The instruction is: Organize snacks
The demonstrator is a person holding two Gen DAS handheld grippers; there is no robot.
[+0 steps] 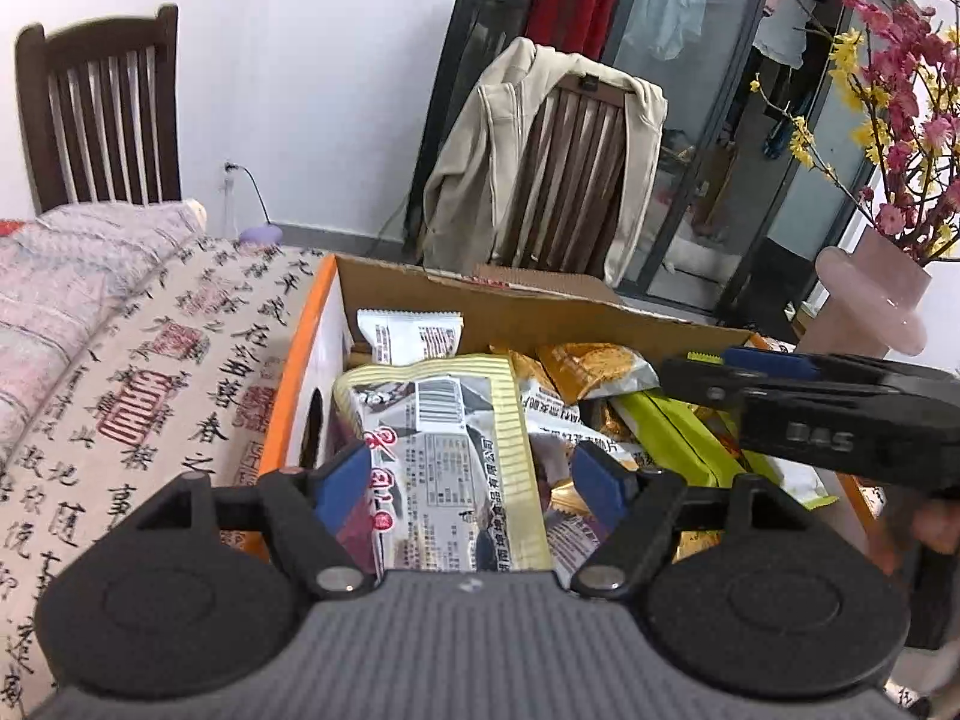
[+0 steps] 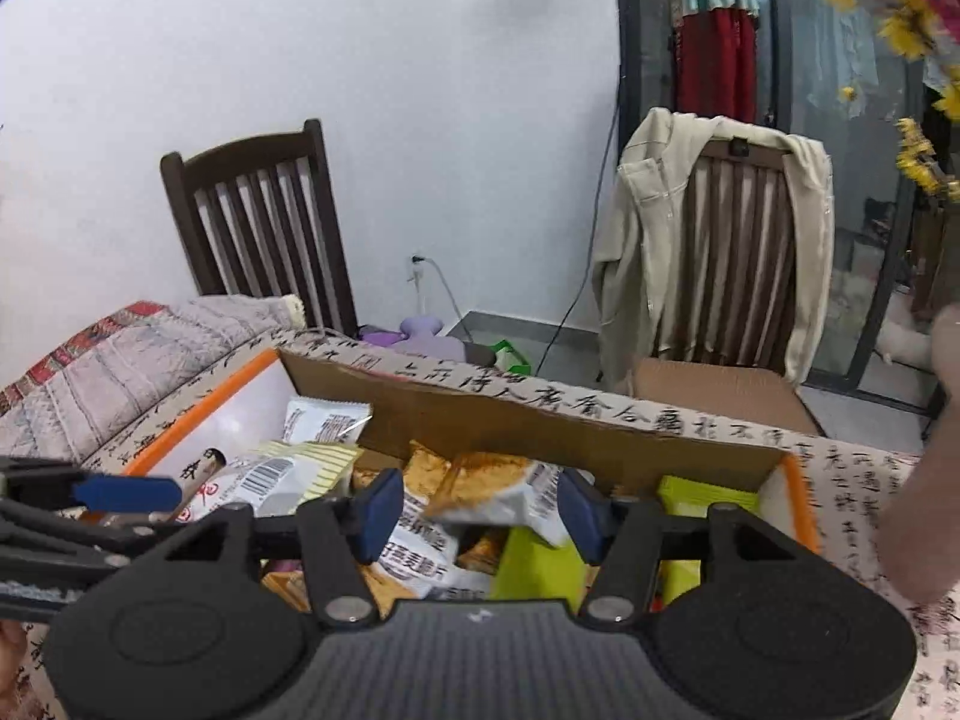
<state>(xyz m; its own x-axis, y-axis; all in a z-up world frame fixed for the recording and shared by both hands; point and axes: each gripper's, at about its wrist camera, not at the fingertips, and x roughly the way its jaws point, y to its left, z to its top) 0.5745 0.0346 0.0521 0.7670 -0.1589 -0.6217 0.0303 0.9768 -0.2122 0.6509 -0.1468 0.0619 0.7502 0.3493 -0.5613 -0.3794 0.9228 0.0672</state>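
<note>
Left wrist view: the spread left claw [image 1: 471, 483] was held above a yellow-edged snack packet [image 1: 444, 456], its long axis lying along the fingers, in the cardboard box [image 1: 540, 300]; the right claw [image 2: 474, 510], also spread, was seen farther off.

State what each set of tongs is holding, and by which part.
Nothing is held. The left tongs and right tongs both stand open above the snack packets in the cardboard box, gripping none.

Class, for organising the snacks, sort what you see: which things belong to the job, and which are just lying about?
Belonging: orange-edged cardboard box; gold-trimmed grey snack packet; lime-green packet; left tongs; right tongs.

Lying about: beige jacket on wooden chair; pink vase.
</note>
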